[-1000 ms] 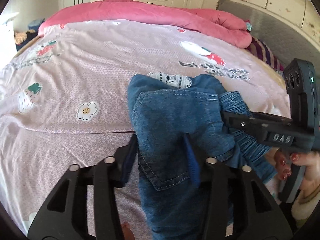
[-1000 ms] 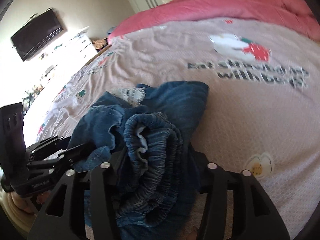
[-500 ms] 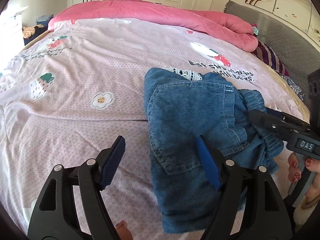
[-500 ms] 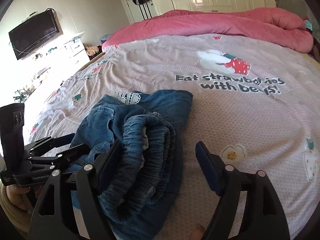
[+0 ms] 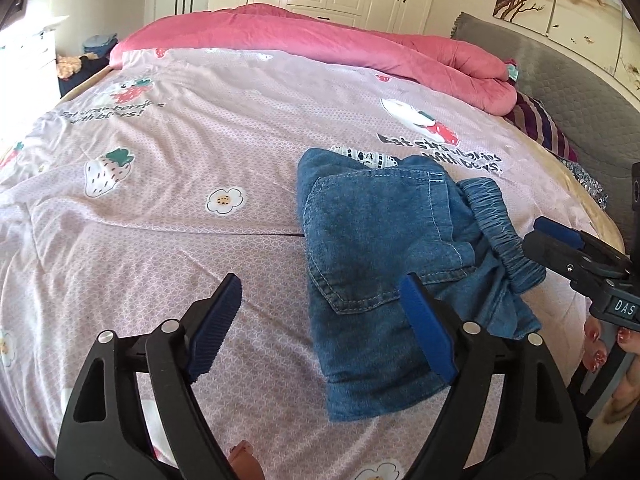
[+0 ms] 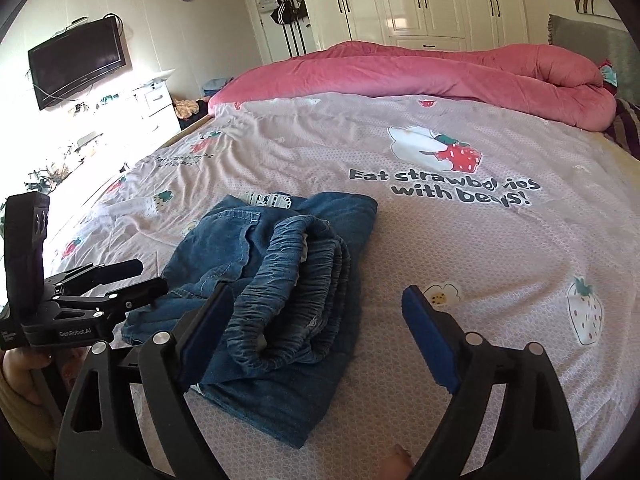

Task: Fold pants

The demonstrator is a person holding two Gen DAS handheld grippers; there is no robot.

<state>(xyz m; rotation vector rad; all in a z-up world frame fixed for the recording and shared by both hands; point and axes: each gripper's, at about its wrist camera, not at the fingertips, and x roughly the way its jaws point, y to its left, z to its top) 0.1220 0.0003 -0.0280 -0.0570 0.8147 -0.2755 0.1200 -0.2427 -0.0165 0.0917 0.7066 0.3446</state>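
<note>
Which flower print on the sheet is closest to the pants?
The flower just left of the pants in the left wrist view; the others sit at the sheet's edges.

Both wrist views low over bed (image 5: pixel 200 200), facing wardrobes (image 6: pixel 420 0), sharing folded pants (image 5: pixel 372 256).

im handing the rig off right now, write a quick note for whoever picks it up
Left gripper: open, holding nothing, its right finger over the pants' near edge.
Right gripper: open, holding nothing, at the waistband end.
Pants: denim, lying in a compact folded bundle on the bedspread, elastic waistband bunched on top, white lace trim peeking out at the far edge.
Done: folds appear made.
Left: probably flatten the waistband and square the edges.
</note>
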